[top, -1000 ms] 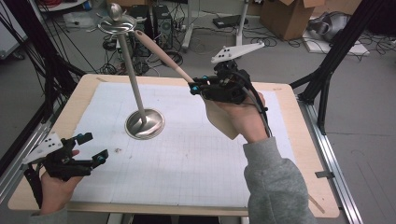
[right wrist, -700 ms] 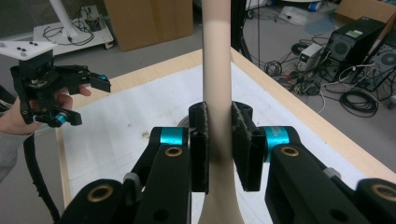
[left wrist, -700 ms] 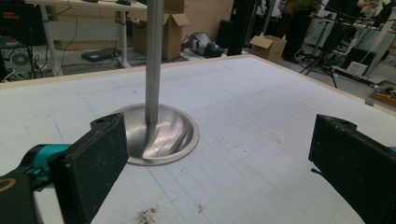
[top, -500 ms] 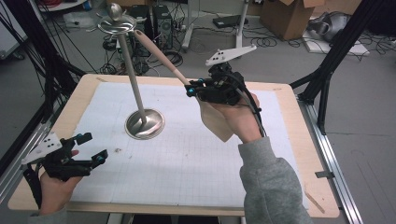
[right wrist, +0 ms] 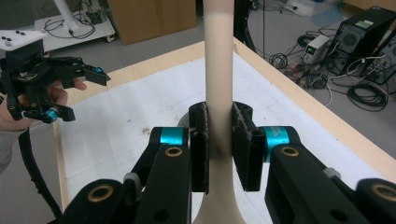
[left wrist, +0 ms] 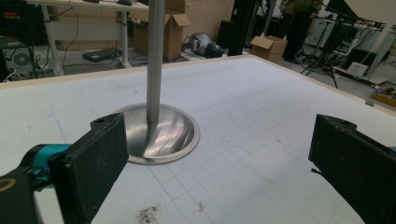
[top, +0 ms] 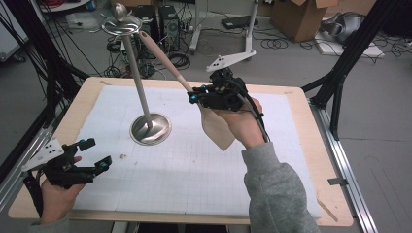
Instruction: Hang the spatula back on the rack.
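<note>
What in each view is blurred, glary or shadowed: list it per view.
High view: even light, slightly soft; the metal stand's base carries a bright reflection. Left gripper view: the left gripper jaws are soft at close range, and the base shows streaky glare. Right gripper view: the spatula handle washes out pale at the top, with dark shadow where the right gripper pads clamp it.

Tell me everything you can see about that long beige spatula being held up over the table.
The spatula is pale beige and matt, probably plastic or silicone. It has a broad flat blade at the low end and a long round handle that narrows toward the far tip. It is off the table, tilted, blade nearest the person, handle rising toward the top ring of the metal stand. The right hand-held gripper is shut on the handle just above the blade, its black pads pressing both sides. Whether the tip touches the ring is unclear.
</note>
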### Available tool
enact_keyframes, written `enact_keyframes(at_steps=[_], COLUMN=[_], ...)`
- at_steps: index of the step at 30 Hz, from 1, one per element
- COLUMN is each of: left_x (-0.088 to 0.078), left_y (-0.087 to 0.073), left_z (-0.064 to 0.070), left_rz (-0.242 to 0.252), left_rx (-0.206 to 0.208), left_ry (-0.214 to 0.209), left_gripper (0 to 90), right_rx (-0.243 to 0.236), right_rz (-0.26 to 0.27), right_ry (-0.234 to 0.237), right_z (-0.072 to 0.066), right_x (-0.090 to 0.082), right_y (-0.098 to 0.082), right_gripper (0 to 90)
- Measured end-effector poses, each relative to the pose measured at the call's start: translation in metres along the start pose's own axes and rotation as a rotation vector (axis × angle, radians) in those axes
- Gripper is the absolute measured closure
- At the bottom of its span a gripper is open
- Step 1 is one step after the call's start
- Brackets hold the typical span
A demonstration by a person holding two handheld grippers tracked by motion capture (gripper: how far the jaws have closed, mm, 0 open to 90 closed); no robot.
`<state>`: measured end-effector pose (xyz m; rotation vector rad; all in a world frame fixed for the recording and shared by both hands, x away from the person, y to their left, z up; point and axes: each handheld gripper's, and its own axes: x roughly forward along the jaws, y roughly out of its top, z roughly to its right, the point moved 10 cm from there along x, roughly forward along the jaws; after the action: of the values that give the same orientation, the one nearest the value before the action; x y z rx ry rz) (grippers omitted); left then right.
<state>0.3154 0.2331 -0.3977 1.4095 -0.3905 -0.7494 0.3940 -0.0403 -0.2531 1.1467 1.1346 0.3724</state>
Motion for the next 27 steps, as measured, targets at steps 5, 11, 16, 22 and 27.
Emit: enact_keyframes(at_steps=[5,11,16,22,27], left_x=[0.0,0.0,0.001,0.0,0.0], left_y=[0.0,0.0,-0.001,-0.001,-0.001], left_z=[0.0,0.001,0.002,0.002,0.001], left_rz=[-0.001,-0.003,-0.003,-0.002,-0.002], left_rx=[0.0,0.003,0.001,-0.002,0.0], left_ry=[0.0,-0.004,-0.006,-0.003,-0.004], left_gripper=[5.2,5.2,5.2,5.2,5.2], right_rx=[-0.001,-0.009,-0.01,-0.01,-0.007], right_rz=[-0.012,-0.029,-0.042,-0.036,-0.044], right_ry=[0.0,-0.009,-0.006,0.001,0.005], right_z=[0.0,0.001,0.0,0.001,0.0], right_x=[0.006,0.014,0.02,0.029,0.038], right_y=[-0.001,-0.003,-0.004,-0.006,-0.007], right_gripper=[78.8,78.7,78.7,78.7,78.7])
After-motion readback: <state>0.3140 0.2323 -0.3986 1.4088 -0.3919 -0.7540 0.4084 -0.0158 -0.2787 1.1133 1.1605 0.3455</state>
